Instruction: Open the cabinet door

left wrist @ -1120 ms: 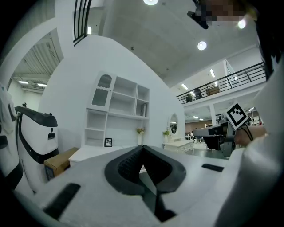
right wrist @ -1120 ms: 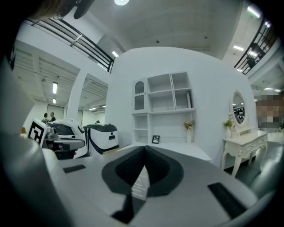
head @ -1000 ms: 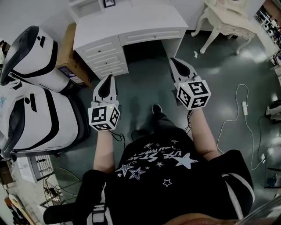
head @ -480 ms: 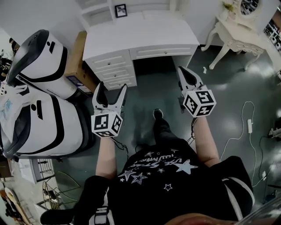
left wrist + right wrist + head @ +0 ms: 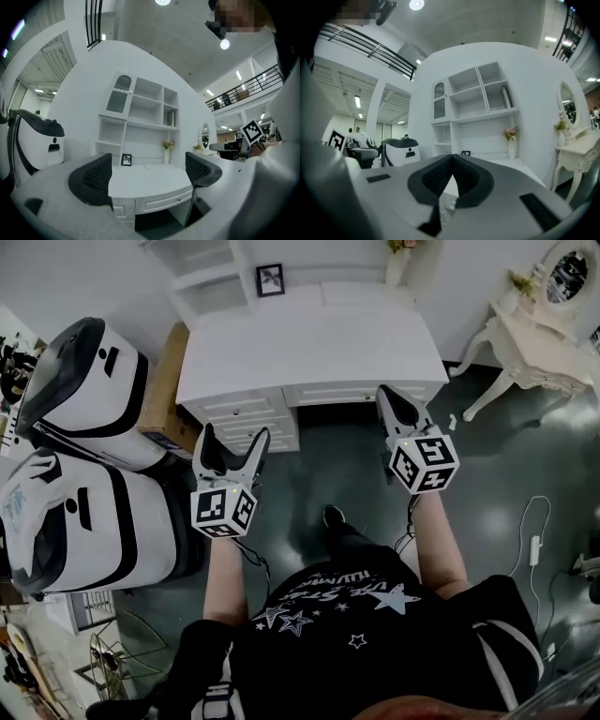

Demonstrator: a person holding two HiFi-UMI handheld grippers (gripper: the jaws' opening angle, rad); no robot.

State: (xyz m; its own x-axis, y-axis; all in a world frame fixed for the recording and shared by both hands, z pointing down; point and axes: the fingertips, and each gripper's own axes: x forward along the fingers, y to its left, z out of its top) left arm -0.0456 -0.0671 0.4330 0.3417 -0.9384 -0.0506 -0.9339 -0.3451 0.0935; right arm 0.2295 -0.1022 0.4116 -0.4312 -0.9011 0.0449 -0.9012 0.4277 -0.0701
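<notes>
A white desk point(image 5: 300, 343) carries a shelf unit point(image 5: 211, 268) at its back. The cabinet door point(image 5: 121, 93) is an arched glass door at the unit's upper left, and it is closed; the right gripper view shows this door point(image 5: 439, 101) too. My left gripper point(image 5: 236, 435) is held level in front of the desk's drawers point(image 5: 246, 423), well short of the door. Its jaws are opening, and in its own view the left gripper point(image 5: 147, 171) has nothing between them. My right gripper point(image 5: 384, 393) is shut and empty near the desk's right front, and its own view shows the right gripper point(image 5: 453, 164) with pads together.
Two large white-and-black machines point(image 5: 84, 371) point(image 5: 84, 512) stand at the left, with a cardboard box point(image 5: 167, 381) against the desk's side. A dressing table with a mirror point(image 5: 544, 343) stands at the right. A cable point(image 5: 534, 540) lies on the dark floor. A picture frame point(image 5: 271, 279) stands on the desk.
Both grippers have moved forward toward the desk, which now looks nearer. The left gripper's jaws went from shut to wide apart. The right gripper stayed shut.
</notes>
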